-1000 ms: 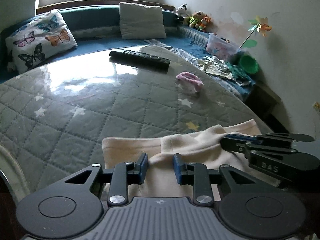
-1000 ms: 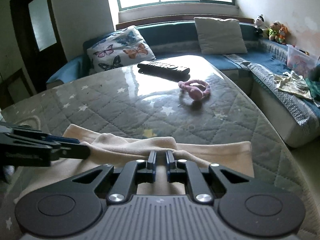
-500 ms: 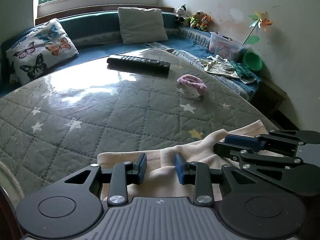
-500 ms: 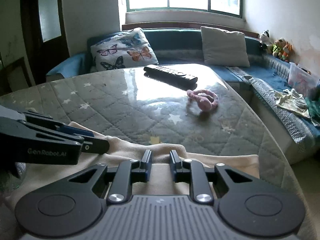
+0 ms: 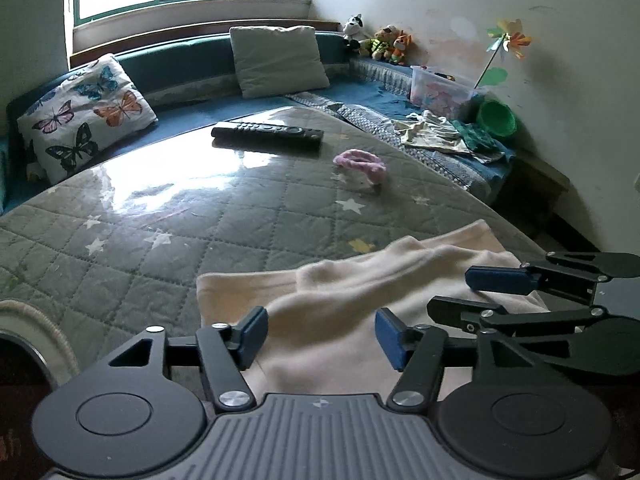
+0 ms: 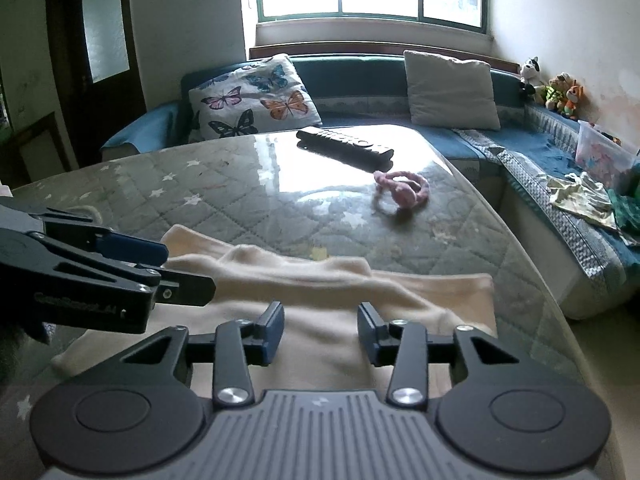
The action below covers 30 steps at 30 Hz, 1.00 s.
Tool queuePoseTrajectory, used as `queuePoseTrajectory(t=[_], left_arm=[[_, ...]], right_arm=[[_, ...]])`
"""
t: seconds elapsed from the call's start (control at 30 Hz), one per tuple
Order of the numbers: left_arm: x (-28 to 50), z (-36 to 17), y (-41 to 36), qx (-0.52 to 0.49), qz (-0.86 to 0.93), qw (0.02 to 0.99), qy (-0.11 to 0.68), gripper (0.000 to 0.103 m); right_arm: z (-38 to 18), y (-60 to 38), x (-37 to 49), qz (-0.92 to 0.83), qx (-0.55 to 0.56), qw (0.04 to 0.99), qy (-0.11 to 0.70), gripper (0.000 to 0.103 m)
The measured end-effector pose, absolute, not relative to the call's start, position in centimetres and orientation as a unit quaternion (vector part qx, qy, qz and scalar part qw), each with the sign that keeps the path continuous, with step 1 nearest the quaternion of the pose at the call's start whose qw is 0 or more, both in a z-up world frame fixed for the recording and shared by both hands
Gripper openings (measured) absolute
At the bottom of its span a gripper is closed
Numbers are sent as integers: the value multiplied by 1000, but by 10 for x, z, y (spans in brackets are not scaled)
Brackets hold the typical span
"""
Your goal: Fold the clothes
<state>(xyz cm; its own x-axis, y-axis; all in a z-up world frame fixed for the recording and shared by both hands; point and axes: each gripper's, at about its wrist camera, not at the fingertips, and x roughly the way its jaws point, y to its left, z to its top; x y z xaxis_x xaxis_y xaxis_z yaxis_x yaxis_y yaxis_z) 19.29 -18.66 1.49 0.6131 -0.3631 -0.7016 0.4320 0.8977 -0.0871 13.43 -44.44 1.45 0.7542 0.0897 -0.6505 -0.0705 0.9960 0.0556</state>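
Observation:
A cream garment (image 5: 360,280) lies folded over itself at the near edge of the quilted, glass-topped table (image 5: 180,240). My left gripper (image 5: 320,338) hovers just above the garment's near part. Its jaws are opening, with cloth below the gap and neither blue pad pressing on it. In the right wrist view the garment (image 6: 340,280) spreads across the front, and my right gripper (image 6: 320,332) is over it. Its jaws are opening too, and nothing is pinched. Each gripper shows in the other's view: the right gripper (image 5: 450,290) at the right, the left gripper (image 6: 188,270) at the left.
A black remote control (image 5: 268,134) and a pink hair band (image 5: 360,162) lie further back on the table. Behind it runs a blue sofa with a butterfly pillow (image 5: 84,116), a grey pillow (image 5: 276,60), loose clothes (image 5: 436,134) and a plastic box (image 5: 440,92).
Both grippers have widened their jaws, let go of the cream cloth and drawn back a little. The raised fold has settled onto the garment.

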Motion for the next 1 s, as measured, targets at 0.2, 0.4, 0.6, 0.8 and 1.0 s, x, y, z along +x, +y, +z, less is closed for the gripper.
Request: queuePoseTrajectory(t=[0.2, 0.4, 0.6, 0.8, 1.0], left_arm=[[167, 17, -186, 43, -220, 899, 376, 80], [144, 20, -180, 41, -212, 904, 369, 90], [120, 19, -169, 38, -198, 910, 363, 97], [99, 16, -160, 39, -184, 914, 360, 103], [77, 15, -157, 50, -175, 918, 352, 103]], right_arm=[[19, -445, 108, 41, 18, 937, 347, 55], [18, -446, 84, 38, 24, 935, 352, 62], [18, -444, 62, 30, 17, 936, 351, 72], [17, -441, 44, 26, 12, 935, 354, 82], [14, -434, 31, 19, 0, 934, 358, 92]])
